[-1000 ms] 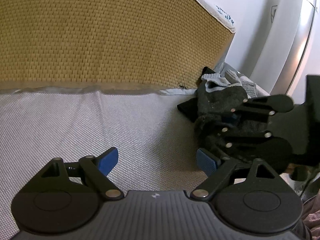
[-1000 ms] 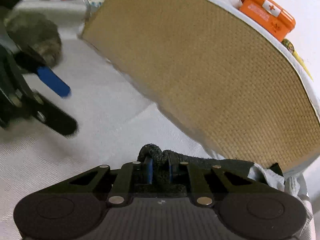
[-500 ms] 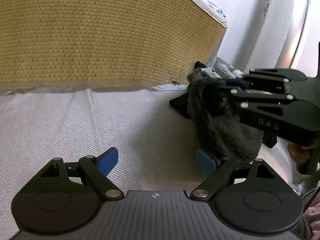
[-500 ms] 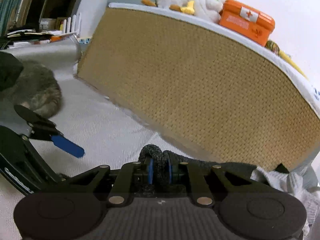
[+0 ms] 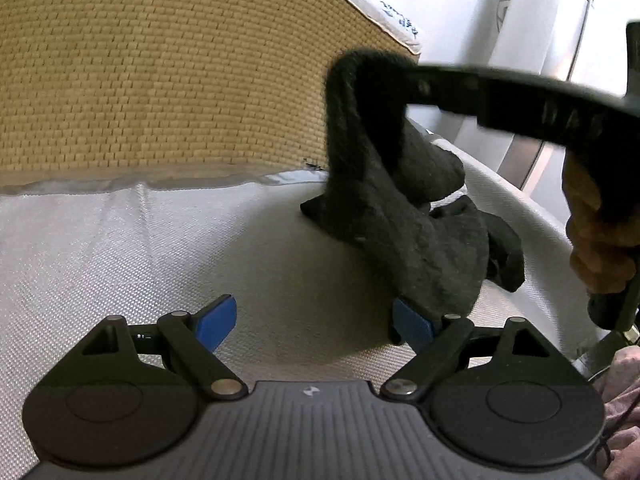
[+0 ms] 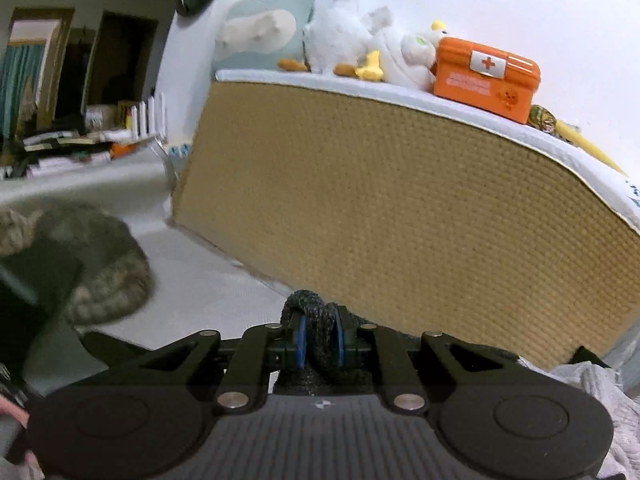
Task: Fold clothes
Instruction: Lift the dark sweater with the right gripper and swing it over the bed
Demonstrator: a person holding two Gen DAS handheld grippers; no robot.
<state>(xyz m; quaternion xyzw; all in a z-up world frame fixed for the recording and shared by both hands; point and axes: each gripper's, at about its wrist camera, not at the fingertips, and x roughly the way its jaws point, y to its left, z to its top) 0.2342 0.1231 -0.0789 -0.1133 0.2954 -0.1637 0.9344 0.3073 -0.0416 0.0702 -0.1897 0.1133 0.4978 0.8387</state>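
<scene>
Right gripper (image 6: 319,340) pinches a dark sock (image 5: 404,216); left gripper (image 5: 314,320) hangs spread, empty.
Bunched cuff may slip free when lifted.

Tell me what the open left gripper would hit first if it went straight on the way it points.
Probably the white woven bed surface: the left gripper tilts downward over bare fabric. Beyond rises the tan woven upright panel. The dark grey knitted garment, hanging from the right gripper, sits right of that line, near the right finger.
</scene>
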